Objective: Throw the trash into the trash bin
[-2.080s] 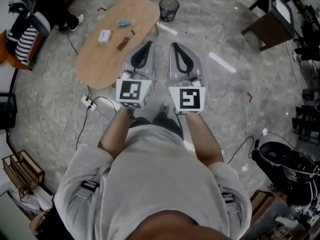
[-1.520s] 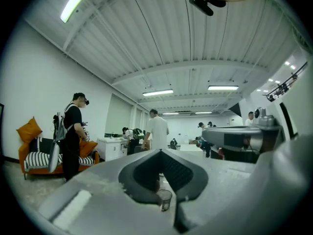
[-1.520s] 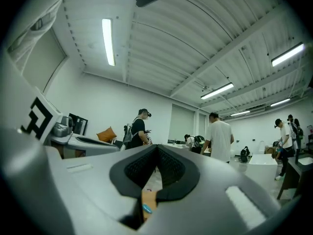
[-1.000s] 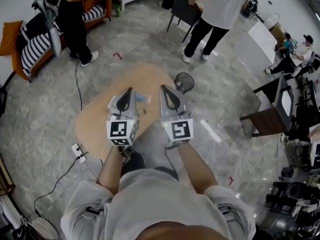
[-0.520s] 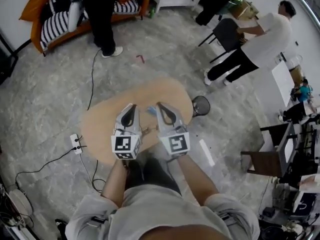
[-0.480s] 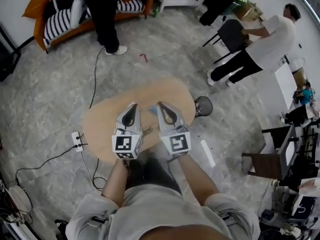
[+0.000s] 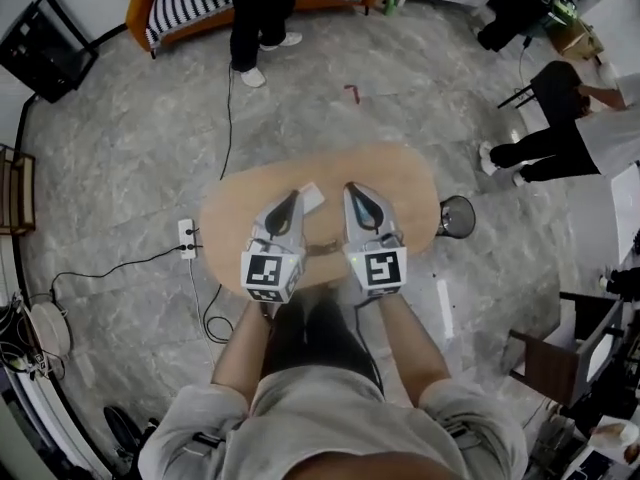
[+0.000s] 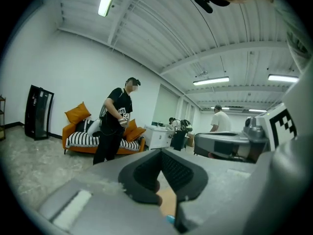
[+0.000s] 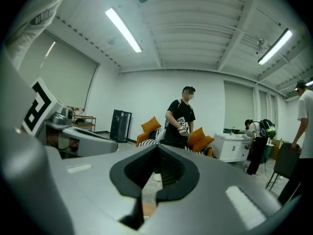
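Observation:
An oval wooden table [image 7: 400, 183] stands below both grippers, which are held side by side over its near half. On it lie a white packet [image 7: 311, 197] and a brown wrapper [image 7: 322, 249]; a blue scrap [image 8: 169, 219] shows under the left jaws. A black mesh trash bin [image 7: 456, 216] sits on the floor at the table's right end. My left gripper [image 7: 290, 197] [image 8: 160, 152] is shut and empty. Beside it, my right gripper [image 7: 356, 189] [image 9: 156, 146] is also shut with nothing in it. Both point nearly level across the table.
A power strip [image 7: 187, 238] and cables lie on the floor left of the table. A person [image 7: 262, 8] stands before a striped sofa [image 7: 200, 3] beyond it. Another person [image 7: 560, 138] and a chair [image 7: 545, 363] are at the right.
Both grippers have sunk and come forward over the table, still shut. The table now lies right under them and the bin sits further to the right in the view.

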Action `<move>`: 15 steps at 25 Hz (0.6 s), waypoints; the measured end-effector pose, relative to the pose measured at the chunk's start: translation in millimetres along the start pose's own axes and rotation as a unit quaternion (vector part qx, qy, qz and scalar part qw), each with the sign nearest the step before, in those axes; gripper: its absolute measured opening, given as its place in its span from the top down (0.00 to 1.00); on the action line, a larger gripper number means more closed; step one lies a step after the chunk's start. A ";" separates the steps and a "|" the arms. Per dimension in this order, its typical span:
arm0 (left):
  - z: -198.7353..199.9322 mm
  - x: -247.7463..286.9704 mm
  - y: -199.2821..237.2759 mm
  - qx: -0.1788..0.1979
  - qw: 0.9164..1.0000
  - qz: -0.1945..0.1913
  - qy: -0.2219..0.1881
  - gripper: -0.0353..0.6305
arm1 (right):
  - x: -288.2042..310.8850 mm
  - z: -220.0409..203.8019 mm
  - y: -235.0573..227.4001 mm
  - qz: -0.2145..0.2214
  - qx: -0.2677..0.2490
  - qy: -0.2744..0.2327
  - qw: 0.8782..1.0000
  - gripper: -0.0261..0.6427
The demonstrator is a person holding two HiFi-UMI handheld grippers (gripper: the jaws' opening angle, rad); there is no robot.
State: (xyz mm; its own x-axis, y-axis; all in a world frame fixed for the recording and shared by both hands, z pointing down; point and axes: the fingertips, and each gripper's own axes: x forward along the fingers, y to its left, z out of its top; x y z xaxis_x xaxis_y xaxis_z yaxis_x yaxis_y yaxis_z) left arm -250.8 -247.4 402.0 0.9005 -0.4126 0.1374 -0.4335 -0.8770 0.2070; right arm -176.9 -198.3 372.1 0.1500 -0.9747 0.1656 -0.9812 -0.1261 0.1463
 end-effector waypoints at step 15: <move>-207.5 7.8 20.7 -0.029 0.990 0.044 0.134 0.92 | 5.0 -221.8 22.6 0.067 0.037 0.141 0.987 0.95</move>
State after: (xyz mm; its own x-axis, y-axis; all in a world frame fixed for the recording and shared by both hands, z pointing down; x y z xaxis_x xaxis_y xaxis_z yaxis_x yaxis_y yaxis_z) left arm -260.0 -217.7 608.4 0.8208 -0.4008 0.4070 -0.5185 -0.8218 0.2363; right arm -171.3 -165.1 592.6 0.0369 -0.8947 0.4452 -0.9991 -0.0235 0.0357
